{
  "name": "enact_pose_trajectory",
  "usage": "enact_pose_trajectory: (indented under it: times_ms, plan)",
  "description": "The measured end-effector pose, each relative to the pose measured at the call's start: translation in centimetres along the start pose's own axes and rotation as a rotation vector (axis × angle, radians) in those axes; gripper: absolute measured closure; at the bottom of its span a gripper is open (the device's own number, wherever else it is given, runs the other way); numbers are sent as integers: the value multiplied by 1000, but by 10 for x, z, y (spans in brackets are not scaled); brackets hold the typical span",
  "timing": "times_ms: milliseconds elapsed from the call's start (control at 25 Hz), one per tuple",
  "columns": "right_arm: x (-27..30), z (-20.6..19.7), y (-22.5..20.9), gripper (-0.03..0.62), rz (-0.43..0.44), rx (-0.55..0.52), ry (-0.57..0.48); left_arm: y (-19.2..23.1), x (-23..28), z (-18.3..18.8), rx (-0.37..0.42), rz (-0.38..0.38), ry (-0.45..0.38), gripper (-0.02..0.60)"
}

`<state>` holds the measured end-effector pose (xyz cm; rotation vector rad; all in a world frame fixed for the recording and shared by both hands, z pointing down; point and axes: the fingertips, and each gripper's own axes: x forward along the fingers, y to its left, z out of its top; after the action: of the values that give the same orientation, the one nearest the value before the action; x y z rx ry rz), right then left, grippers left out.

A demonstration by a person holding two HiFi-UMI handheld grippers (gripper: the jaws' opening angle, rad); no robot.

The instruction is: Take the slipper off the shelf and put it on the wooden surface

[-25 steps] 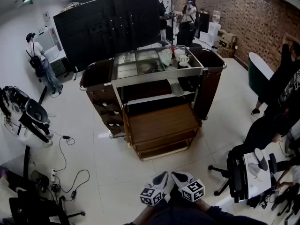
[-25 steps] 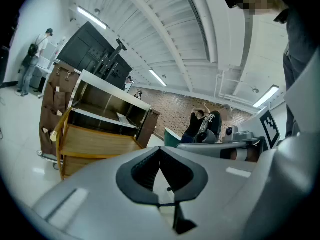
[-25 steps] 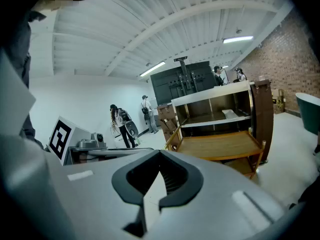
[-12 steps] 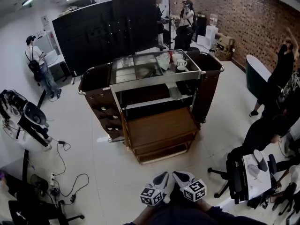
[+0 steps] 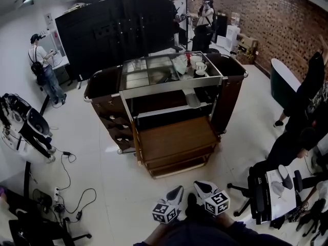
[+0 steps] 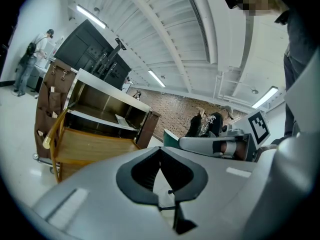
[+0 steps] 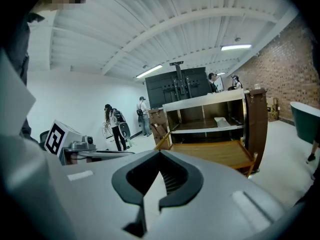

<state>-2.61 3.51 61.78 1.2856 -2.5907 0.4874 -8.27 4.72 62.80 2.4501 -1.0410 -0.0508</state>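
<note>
A white slipper (image 5: 192, 97) lies on the middle shelf of a service cart, above the cart's low wooden surface (image 5: 174, 136). Both grippers are held low and close to my body, well short of the cart. In the head view the left gripper (image 5: 176, 193) and right gripper (image 5: 203, 188) sit side by side, both shut and empty. In the left gripper view the left gripper (image 6: 160, 149) points at the slipper (image 6: 122, 120) and the wooden surface (image 6: 95, 145). Beyond the right gripper (image 7: 160, 153) the slipper (image 7: 221, 121) shows above the wooden surface (image 7: 215, 151).
Cups (image 5: 200, 65) and folded cloth sit on the cart's top tray. Dark bags hang at both ends of the cart. An office chair (image 5: 261, 188) stands at my right, and cables (image 5: 72, 188) trail over the floor at my left. Several people stand around the room.
The right gripper has shifted a little to the right, away from the left one. The cart and slipper have not moved.
</note>
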Motion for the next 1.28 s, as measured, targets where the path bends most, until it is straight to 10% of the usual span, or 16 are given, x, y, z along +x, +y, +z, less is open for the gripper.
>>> enact_pose_trajectory:
  times_ms: [1280]
  plan:
    - [472,140,-554,468,-229,-206,230,177,229,107,-144,345,19,566]
